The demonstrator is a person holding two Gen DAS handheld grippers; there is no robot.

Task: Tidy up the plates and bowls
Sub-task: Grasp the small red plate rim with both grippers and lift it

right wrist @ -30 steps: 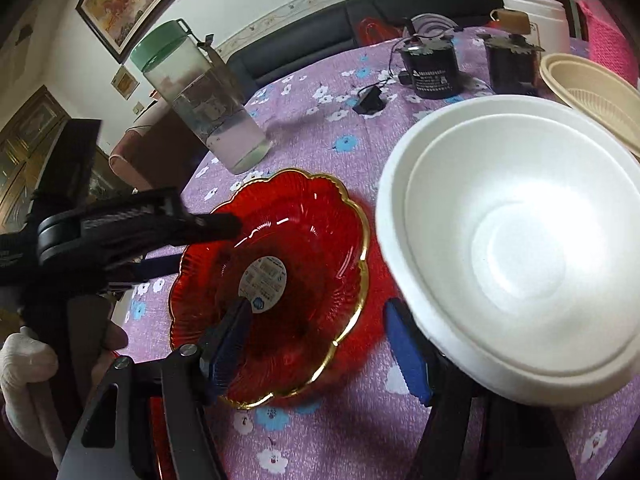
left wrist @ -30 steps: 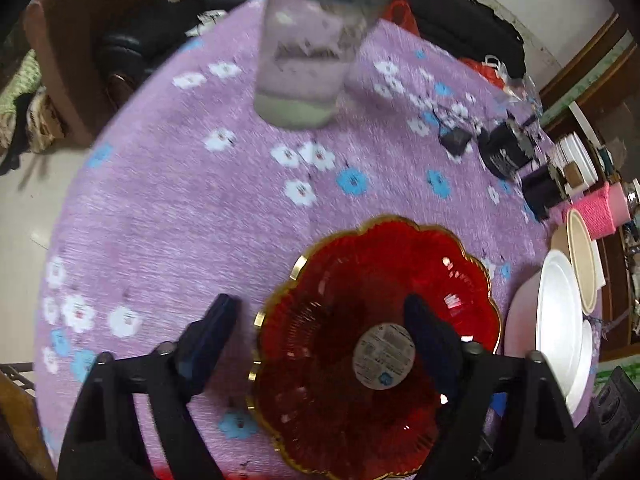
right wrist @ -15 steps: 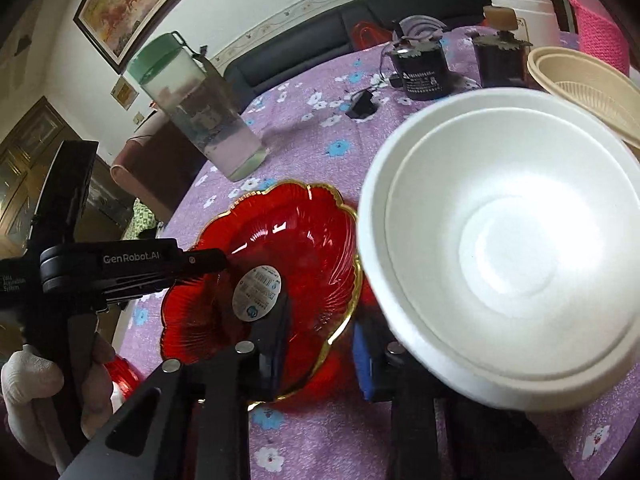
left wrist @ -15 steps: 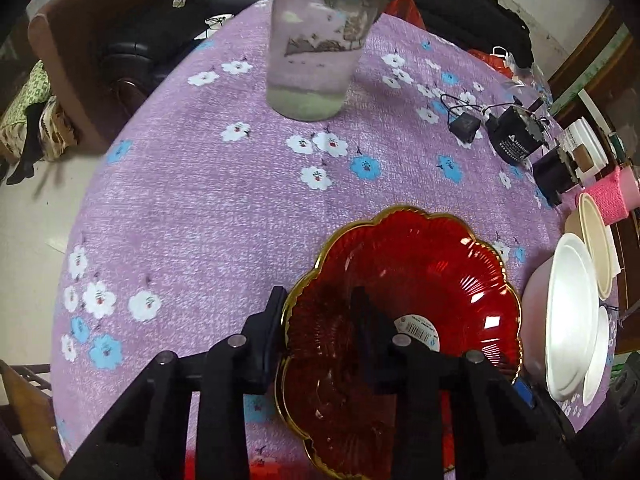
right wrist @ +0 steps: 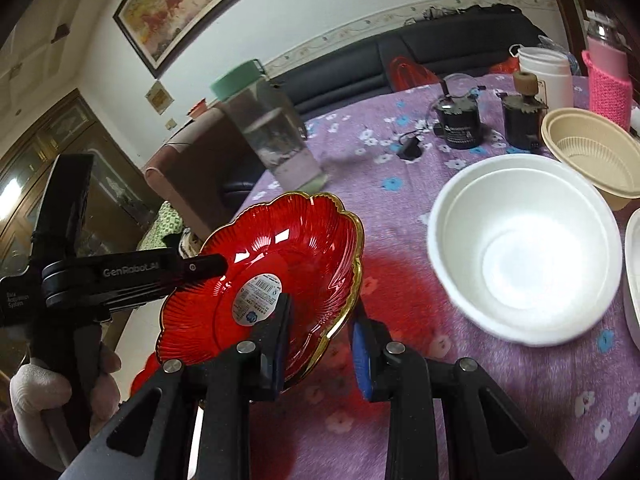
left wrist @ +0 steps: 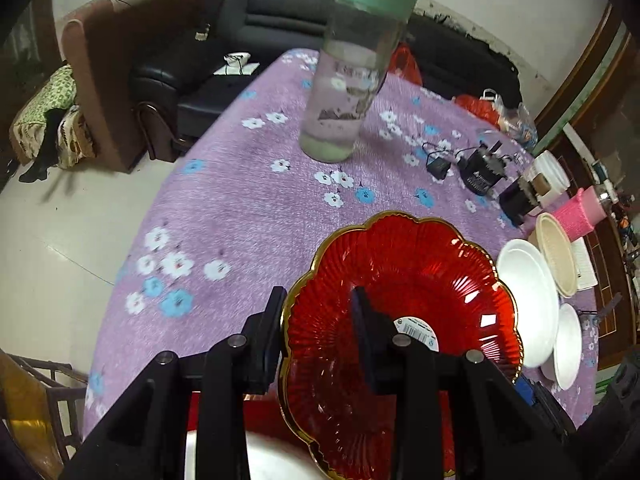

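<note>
A red glass plate (left wrist: 404, 304) with a gold scalloped rim and a round label is held above the purple flowered tablecloth (left wrist: 240, 208). My left gripper (left wrist: 318, 320) is shut on its near-left rim. In the right wrist view the plate (right wrist: 280, 248) is tilted, and my right gripper (right wrist: 322, 324) is shut on its near-right rim. The left gripper (right wrist: 208, 266) shows there clamped on the plate's far-left edge. A white foam bowl (right wrist: 524, 256) sits on the cloth to the right; it also shows in the left wrist view (left wrist: 528, 296).
A tall clear jar with a green lid (left wrist: 352, 80) stands at the back. A beige bowl (right wrist: 588, 152), two small dark jars (right wrist: 460, 120), a white tub (right wrist: 544, 76) and a pink-sleeved cup (right wrist: 608, 80) stand at the right. Another white plate (left wrist: 568, 348) lies near the right edge.
Both grippers have closed on the red plate's rim and raised it off the cloth, tilted. The white bowl now lies farther from the right gripper.
</note>
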